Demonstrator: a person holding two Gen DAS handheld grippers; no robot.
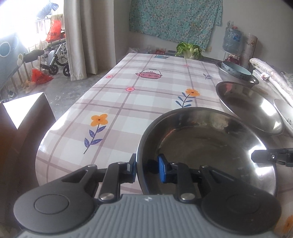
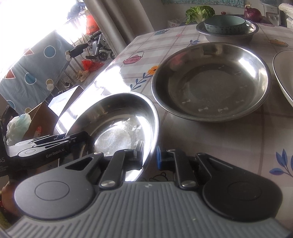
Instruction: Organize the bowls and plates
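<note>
A shallow steel dish (image 1: pixel 207 144) (image 2: pixel 117 128) is held between both grippers above the near corner of the checked tablecloth (image 1: pixel 128 102). My left gripper (image 1: pixel 147 169) is shut on its left rim, one blue pad inside and one outside. My right gripper (image 2: pixel 149 157) is shut on the opposite rim; in the right wrist view the dish tilts. Each gripper shows in the other's view: the right gripper (image 1: pixel 256 156), the left gripper (image 2: pixel 86 139). A second, larger steel dish (image 1: pixel 250 108) (image 2: pixel 210 80) lies on the table just beyond. Farther back a teal bowl (image 1: pixel 236 68) (image 2: pixel 224 23) sits inside a steel basin (image 1: pixel 238 78) (image 2: pixel 254 27).
A white plate (image 1: pixel 283 111) (image 2: pixel 283 76) lies at the right edge. A cabbage (image 1: pixel 188 50) (image 2: pixel 198 11) and a red onion (image 2: pixel 252 11) are at the table's far end. A cardboard box (image 1: pixel 27 113) (image 2: pixel 42 117) stands off the table's left edge.
</note>
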